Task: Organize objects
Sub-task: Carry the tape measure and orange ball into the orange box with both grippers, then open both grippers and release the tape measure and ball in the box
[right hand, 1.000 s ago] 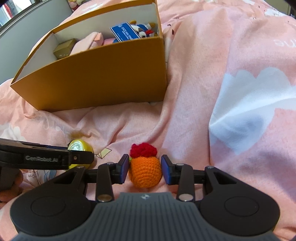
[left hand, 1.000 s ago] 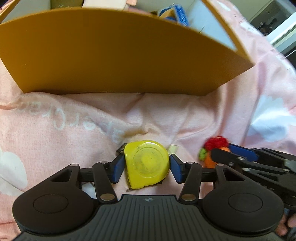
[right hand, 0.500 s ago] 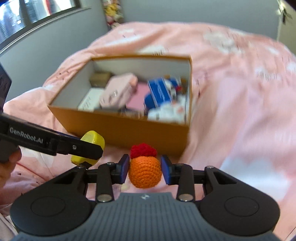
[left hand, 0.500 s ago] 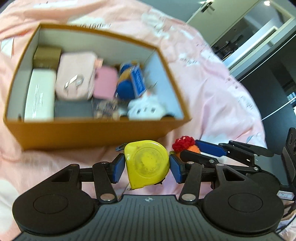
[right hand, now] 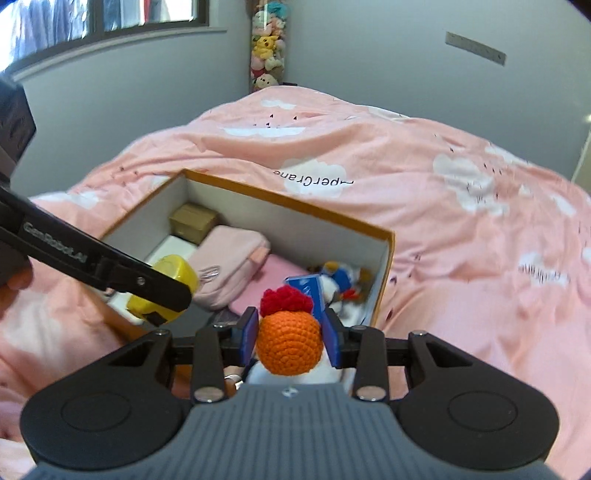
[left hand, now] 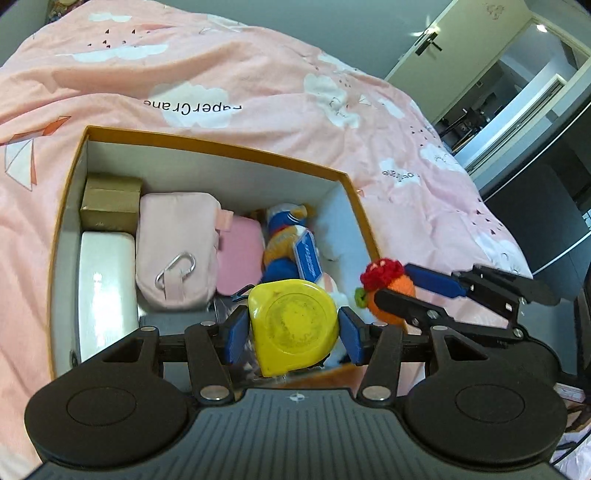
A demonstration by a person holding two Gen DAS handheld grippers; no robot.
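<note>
Left wrist view alone: doorway (left hand: 491, 74), white case (left hand: 105, 291) and carabiner (left hand: 175, 271) on the pink pouch (left hand: 177, 236) in the orange box (left hand: 218, 147); right wrist view alone: window (right hand: 107, 18) and stacked plush toys (right hand: 266, 44). Left gripper (left hand: 293, 328) pinches a yellow tape measure (left hand: 293, 326), flat face to the camera, above the box's near edge. Right gripper (right hand: 290, 332) pinches an orange crocheted ball (right hand: 288, 343), red tuft (right hand: 286, 299) pointing away, over the box's right end; pink duvet (right hand: 443, 221) beneath.
</note>
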